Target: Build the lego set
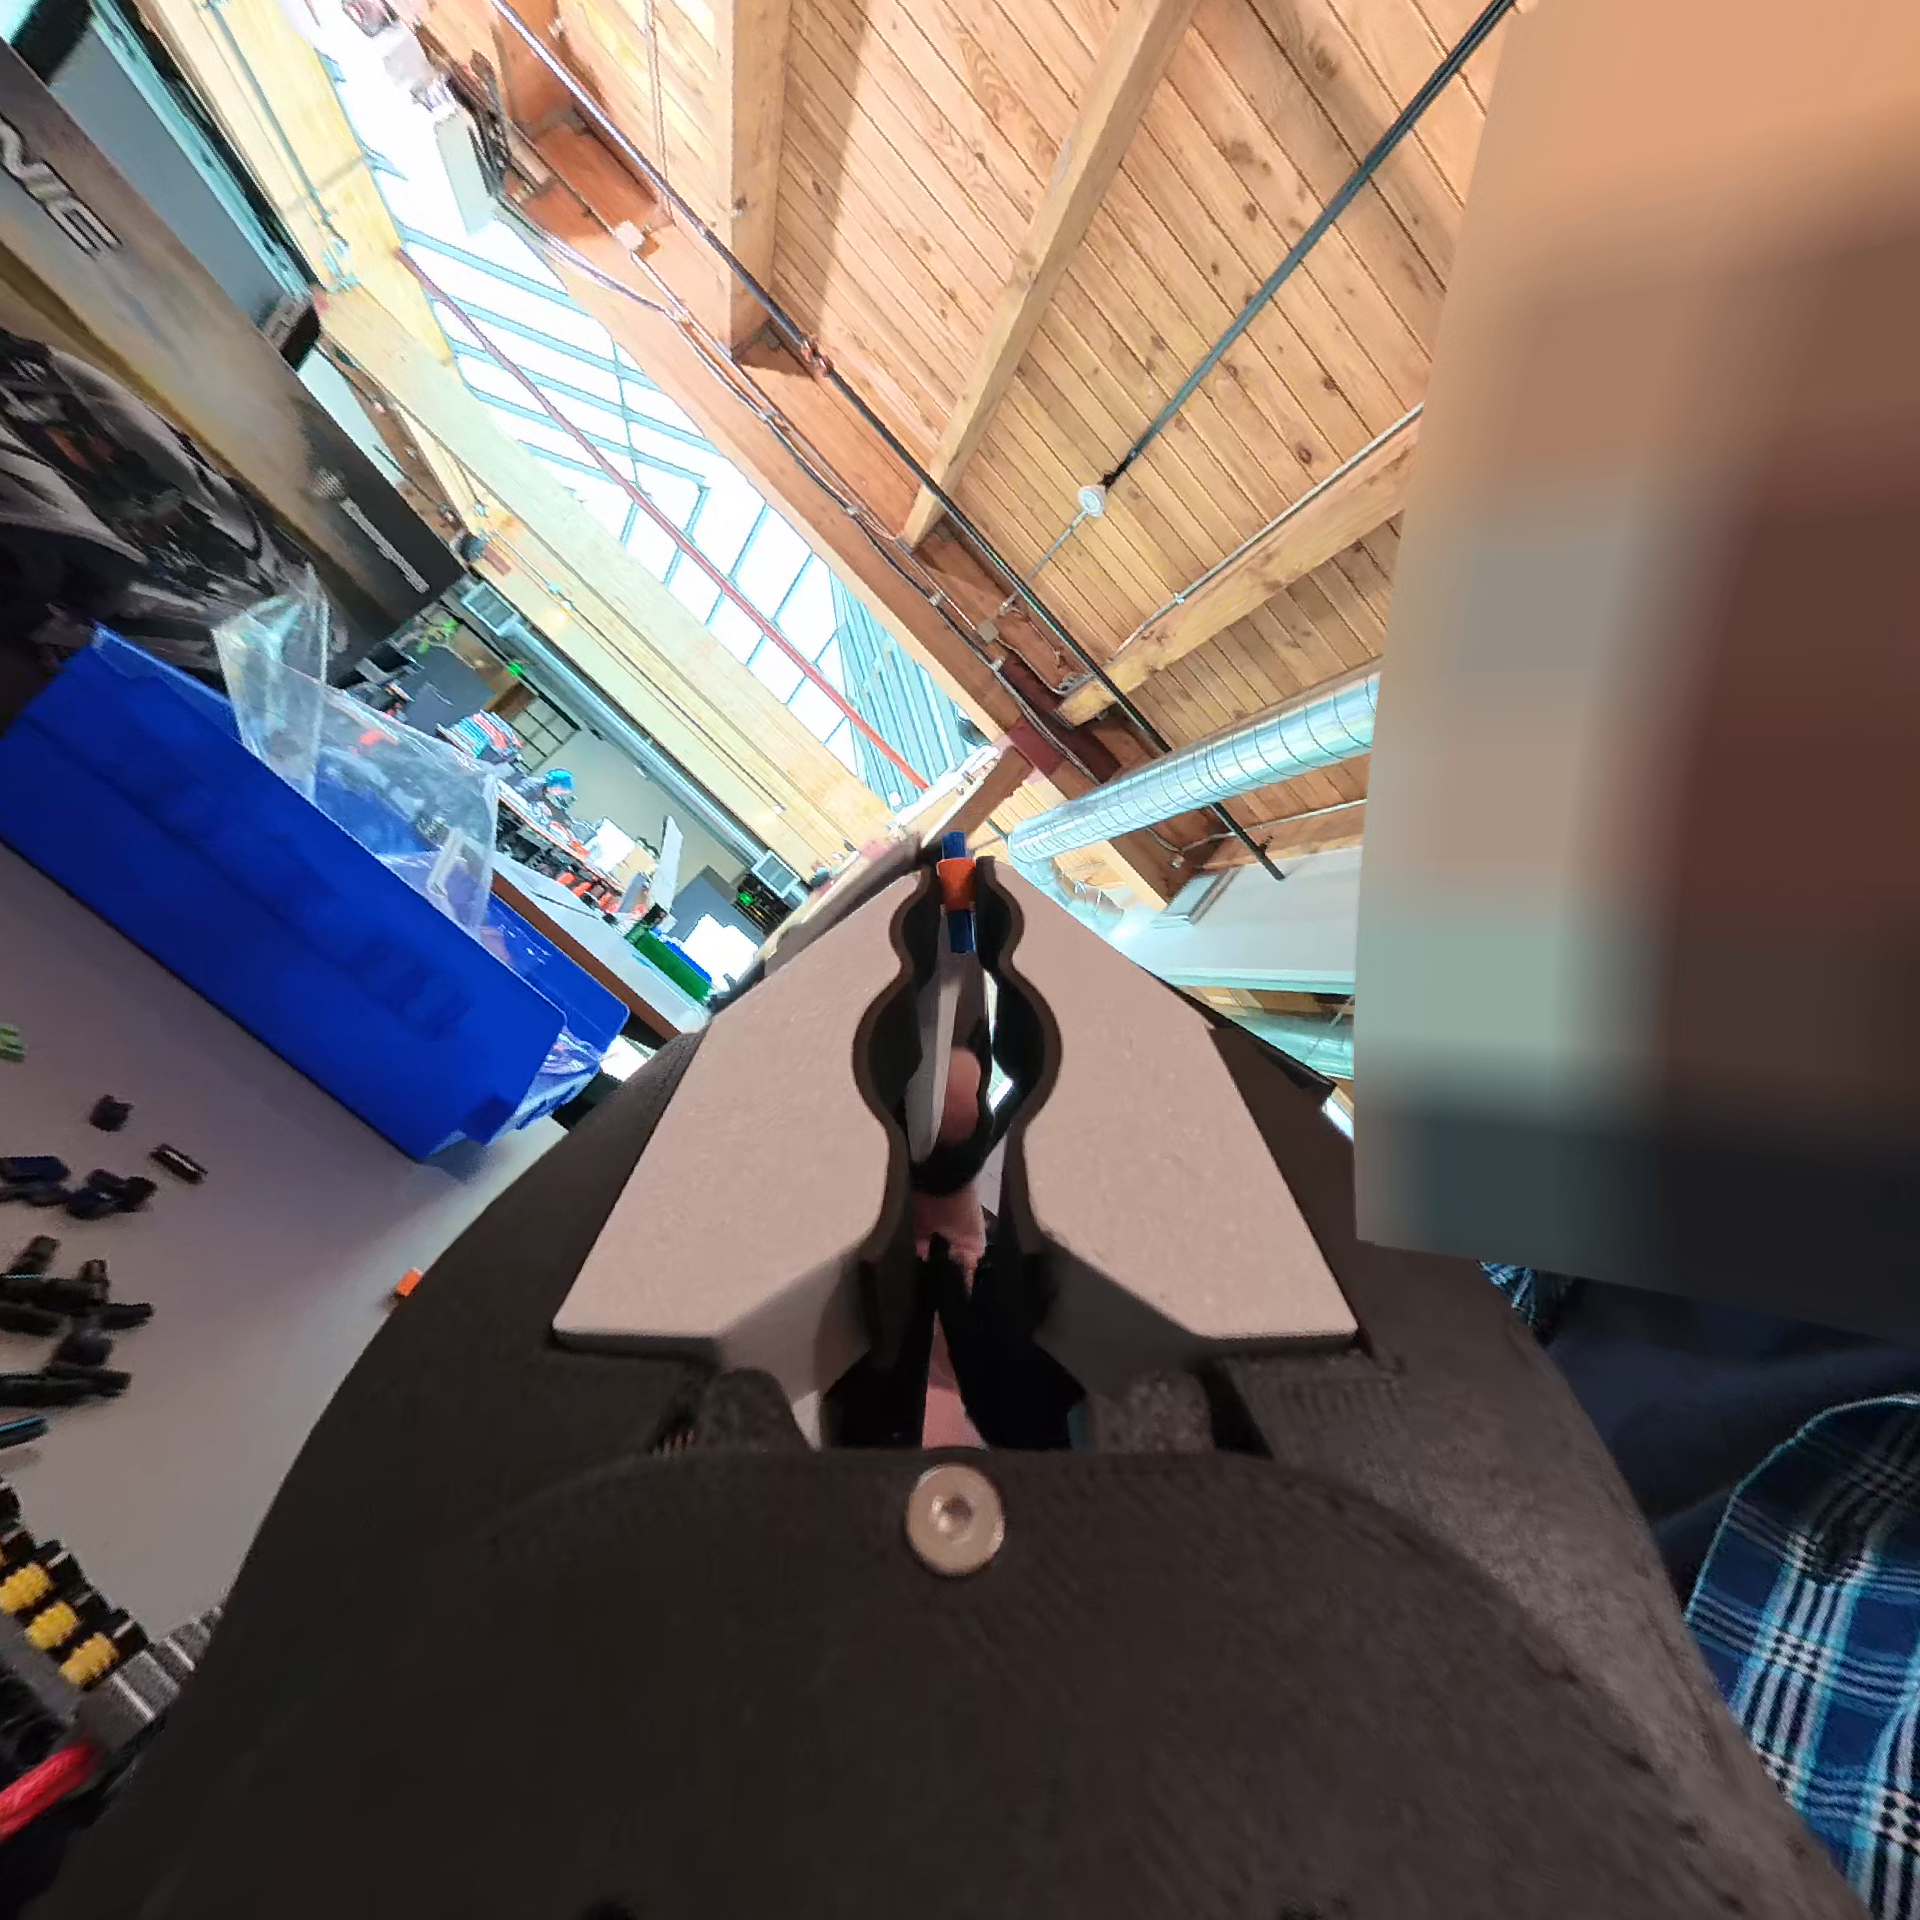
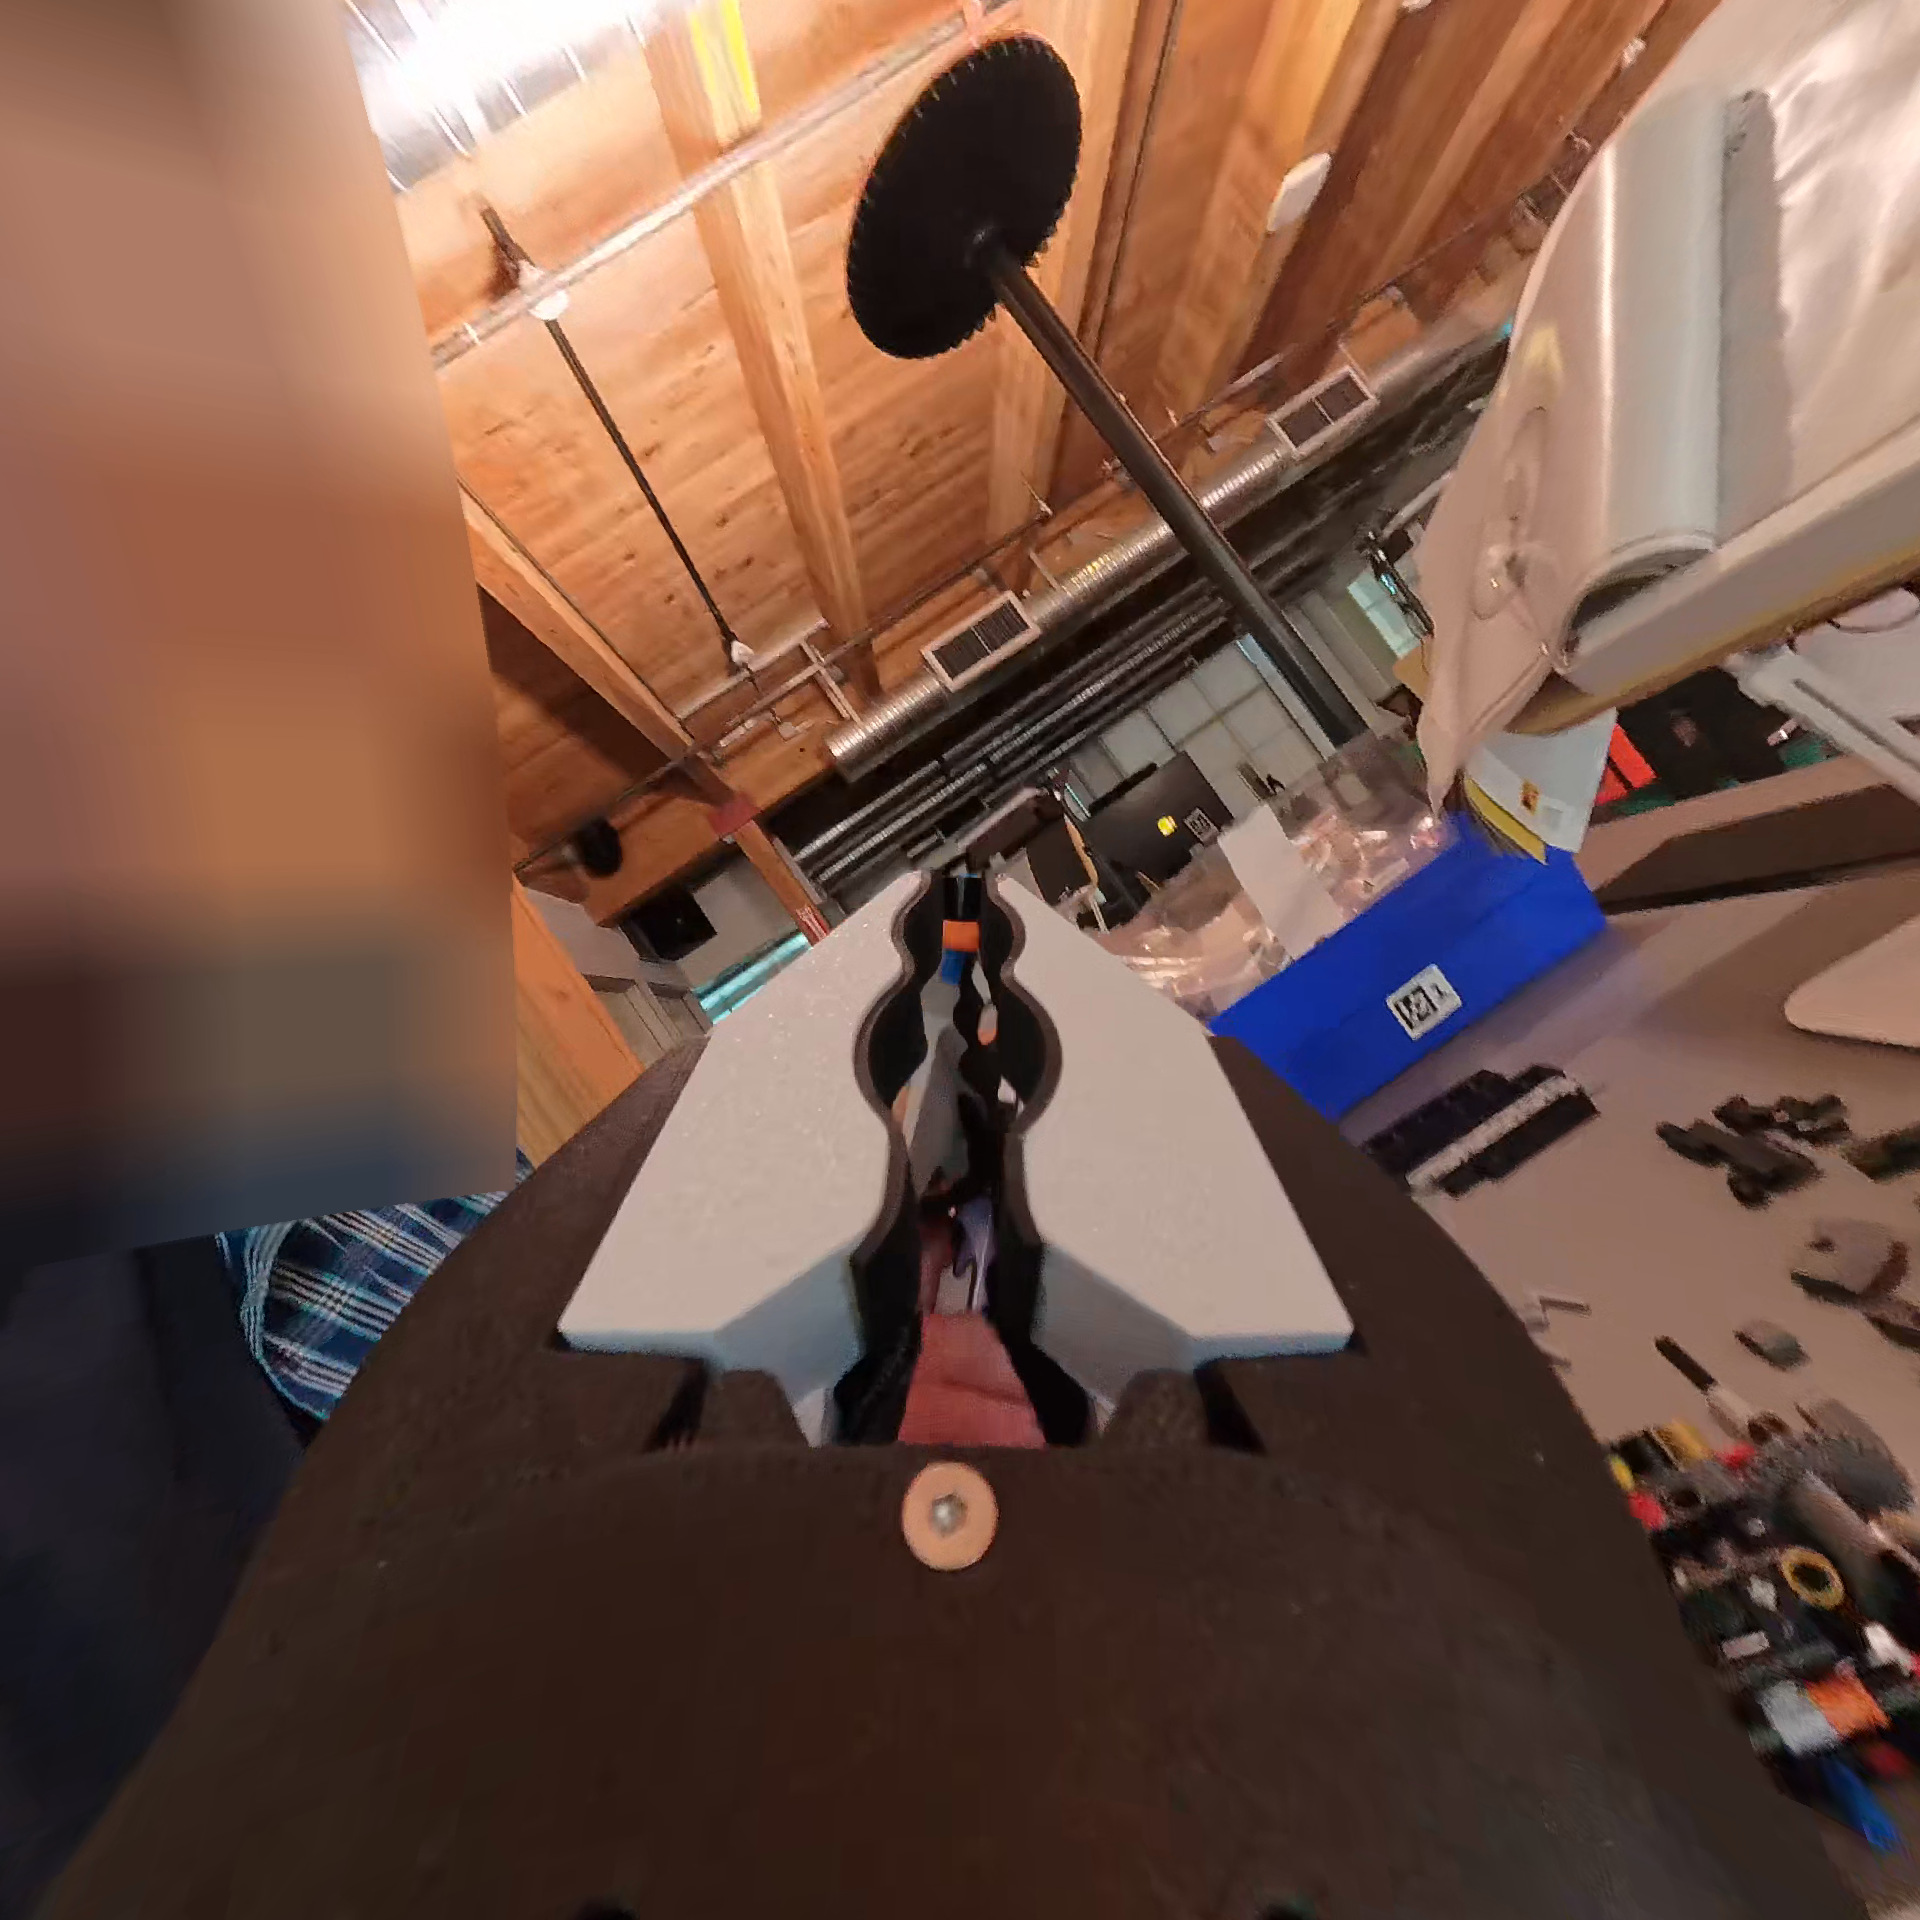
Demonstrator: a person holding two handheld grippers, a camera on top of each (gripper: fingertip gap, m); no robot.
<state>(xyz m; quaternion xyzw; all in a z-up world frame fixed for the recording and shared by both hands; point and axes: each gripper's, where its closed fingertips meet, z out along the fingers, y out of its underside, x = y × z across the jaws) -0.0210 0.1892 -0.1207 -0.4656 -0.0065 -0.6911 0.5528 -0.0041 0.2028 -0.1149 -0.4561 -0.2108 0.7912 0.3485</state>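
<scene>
I see a small orange-and-blue lego piece (image 1: 954, 878) pinched at my left tool's (image 1: 956, 883) tips, frame centre. My right tool (image 2: 961, 914) clenches an orange-and-blue piece (image 2: 961, 935) likewise. Blue bin (image 1: 260, 894) and loose bricks (image 1: 73, 1299) sit lower left on the surface (image 1: 260, 1195).

blue bin (image 1: 270, 894), blue plaid sleeve (image 1: 1808, 1621)

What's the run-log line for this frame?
left gripper: shut on small orange-blue piece | right gripper: shut on small orange-blue piece | both raised off table | blue bin behind
</scene>
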